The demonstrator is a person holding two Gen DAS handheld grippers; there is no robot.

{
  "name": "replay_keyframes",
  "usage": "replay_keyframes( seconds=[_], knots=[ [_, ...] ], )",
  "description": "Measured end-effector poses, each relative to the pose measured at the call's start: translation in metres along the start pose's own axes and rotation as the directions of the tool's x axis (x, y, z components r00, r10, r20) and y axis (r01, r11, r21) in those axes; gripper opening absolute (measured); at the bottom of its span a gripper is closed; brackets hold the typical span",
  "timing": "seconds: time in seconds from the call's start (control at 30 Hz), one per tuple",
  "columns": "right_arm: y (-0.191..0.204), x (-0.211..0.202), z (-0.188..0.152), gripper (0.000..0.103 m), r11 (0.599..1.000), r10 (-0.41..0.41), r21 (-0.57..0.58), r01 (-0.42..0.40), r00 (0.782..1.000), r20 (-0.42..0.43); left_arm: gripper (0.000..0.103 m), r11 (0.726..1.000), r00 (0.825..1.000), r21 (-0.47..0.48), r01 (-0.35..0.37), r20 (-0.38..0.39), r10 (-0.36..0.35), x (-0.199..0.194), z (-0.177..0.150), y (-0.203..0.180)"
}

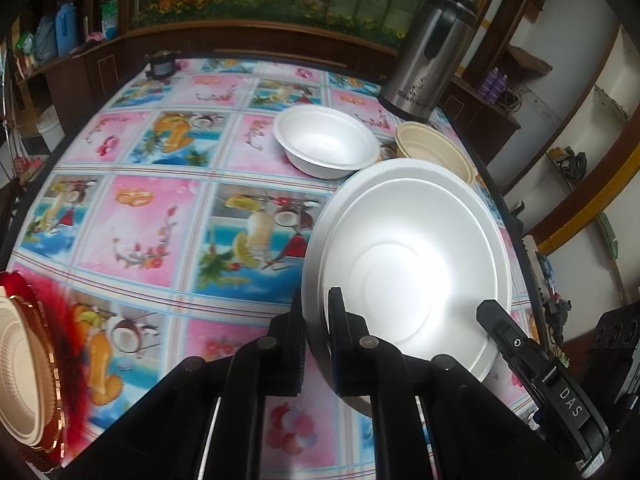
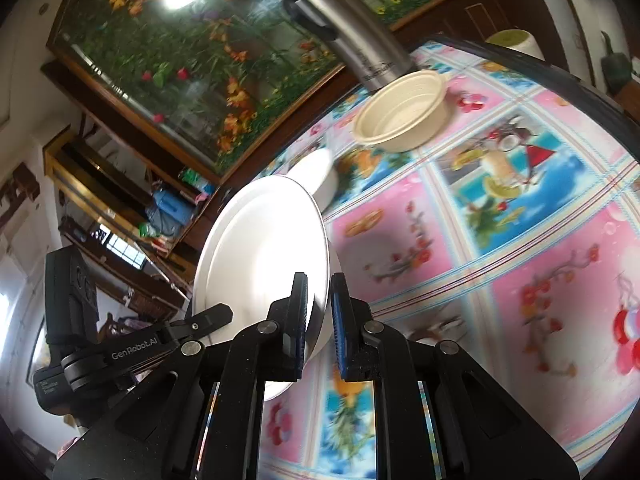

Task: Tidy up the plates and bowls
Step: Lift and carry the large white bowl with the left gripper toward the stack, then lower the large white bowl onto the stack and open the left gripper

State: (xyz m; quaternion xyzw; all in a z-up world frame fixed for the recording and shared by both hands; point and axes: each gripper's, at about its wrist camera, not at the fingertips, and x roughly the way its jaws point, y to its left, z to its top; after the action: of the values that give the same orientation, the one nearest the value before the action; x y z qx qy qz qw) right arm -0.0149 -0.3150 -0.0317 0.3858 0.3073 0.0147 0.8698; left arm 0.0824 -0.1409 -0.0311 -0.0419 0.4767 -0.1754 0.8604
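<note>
Both my tongs are clamped on the same white plate: left gripper [image 1: 316, 320] pinches its near rim, right gripper [image 2: 320, 312] bites the opposite edge. The plate [image 1: 408, 256] hangs tilted above the tablecloth [image 1: 160, 220]. Beyond sit a white bowl [image 1: 326, 140], a beige bowl [image 1: 436, 148], then a thermos [image 1: 430, 56].

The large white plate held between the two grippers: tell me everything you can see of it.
The large white plate is round, matte, foam-like, with a raised rim, sloping sides and a flat circular centre. It may be two nested plates; an offset second edge shows. It is empty, lifted off the patterned tablecloth and tilted. The left gripper is shut on its near rim; the right gripper is shut on another part of the rim. Nothing else touches it.
</note>
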Motion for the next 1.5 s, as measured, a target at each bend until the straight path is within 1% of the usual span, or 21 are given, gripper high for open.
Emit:
replay_keyframes(
  seconds=[0.2,0.4,0.6,0.73,0.9,1.0,1.13,1.27,1.4,1.5],
  knots=[
    [0.034,0.007,-0.015,0.011,0.998,0.029,-0.05,-0.03,0.999,-0.025,0.008,0.999,0.996,-0.008,-0.035,0.079,0.035,-0.034,-0.011,0.029],
    [0.074,0.016,-0.031,0.011,0.992,0.068,-0.103,-0.073,0.996,-0.05,0.008,0.996,0.983,-0.03,-0.086,0.157,0.09,-0.07,-0.021,0.064],
    [0.116,0.031,-0.049,0.011,0.98,0.108,-0.156,-0.122,0.99,-0.096,0.008,0.989,0.97,-0.083,-0.124,0.199,0.139,-0.096,-0.031,0.101],
    [0.14,0.044,-0.063,0.012,0.971,0.132,-0.18,-0.156,0.982,-0.137,0.008,0.979,0.957,-0.122,-0.164,0.219,0.188,-0.11,-0.037,0.128],
    [0.17,0.067,-0.081,0.012,0.96,0.157,-0.2,-0.198,0.967,-0.202,0.009,0.964,0.944,-0.165,-0.21,0.222,0.244,-0.12,-0.046,0.159],
    [0.185,0.078,-0.093,0.012,0.953,0.168,-0.207,-0.219,0.956,-0.24,0.009,0.955,0.941,-0.193,-0.225,0.211,0.265,-0.123,-0.05,0.177],
    [0.206,0.097,-0.108,0.012,0.943,0.17,-0.228,-0.241,0.941,-0.292,0.009,0.935,0.931,-0.239,-0.26,0.195,0.309,-0.131,-0.06,0.203],
    [0.229,0.114,-0.129,0.012,0.928,0.173,-0.256,-0.271,0.921,-0.348,0.01,0.912,0.92,-0.285,-0.295,0.172,0.352,-0.14,-0.07,0.23],
    [0.248,0.129,-0.15,0.012,0.913,0.173,-0.277,-0.299,0.899,-0.402,0.01,0.892,0.912,-0.319,-0.319,0.154,0.381,-0.146,-0.079,0.249],
    [0.253,0.134,-0.16,0.012,0.908,0.169,-0.284,-0.309,0.889,-0.425,0.01,0.884,0.913,-0.335,-0.325,0.132,0.386,-0.145,-0.087,0.258]
  ],
)
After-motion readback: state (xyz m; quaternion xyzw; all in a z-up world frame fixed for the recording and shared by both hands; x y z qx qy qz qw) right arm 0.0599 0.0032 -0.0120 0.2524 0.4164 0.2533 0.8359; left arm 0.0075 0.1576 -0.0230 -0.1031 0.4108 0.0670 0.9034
